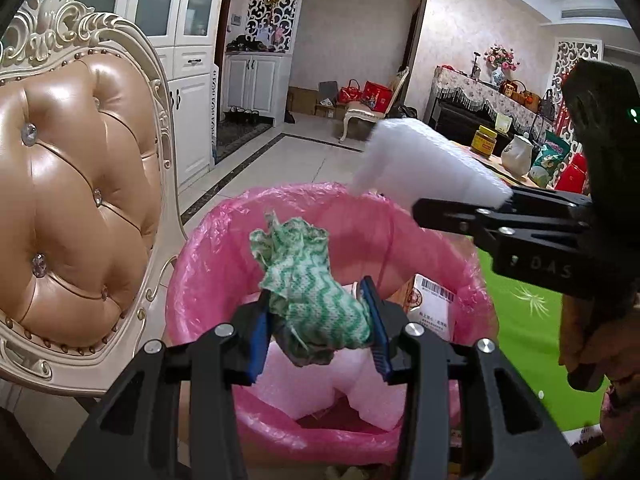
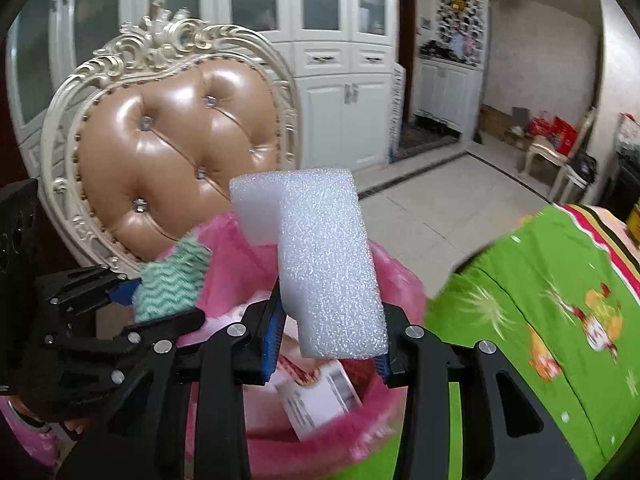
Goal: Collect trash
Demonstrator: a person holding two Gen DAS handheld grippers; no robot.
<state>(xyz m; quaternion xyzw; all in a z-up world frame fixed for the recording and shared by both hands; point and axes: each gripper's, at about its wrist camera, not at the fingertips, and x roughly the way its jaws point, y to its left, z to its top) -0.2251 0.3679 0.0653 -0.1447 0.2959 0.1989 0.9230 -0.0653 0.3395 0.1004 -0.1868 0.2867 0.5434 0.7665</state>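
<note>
- Pink plastic liner marks the trash bin point(image 1: 478, 280), which sits directly below and ahead of both tongs; foam pieces and a printed carton point(image 1: 434, 304) already lie inside it.
- Left gripper point(image 1: 320, 320) is clenched on a crumpled green-and-white cloth point(image 1: 308, 280). The cloth is pinched between the 2 blue pads, its loose end standing up past the fingertips, held over the bin's open mouth.
- Right gripper point(image 2: 328, 328) is clenched on a white foam block point(image 2: 332, 264). The block stands up beyond the fingertips, over the bin rim on the side nearer the green tablecloth point(image 2: 560, 320).
- In the left wrist view the right gripper reaches in from the right, level with the far rim, foam pointing away from the table.
- Tufted leather chair point(image 1: 80, 200) stands just beyond the bin, to the left of both tongs.
- Step in hand, as judged: the drop. 2 pieces of trash are at the bin and neither is yet released.
- Next move calls for: opening the left pads so the cloth falls straight in, then bringing the foam further inside the rim before letting go.
- Risk, as judged: light foam released at the rim may bounce out.
</note>
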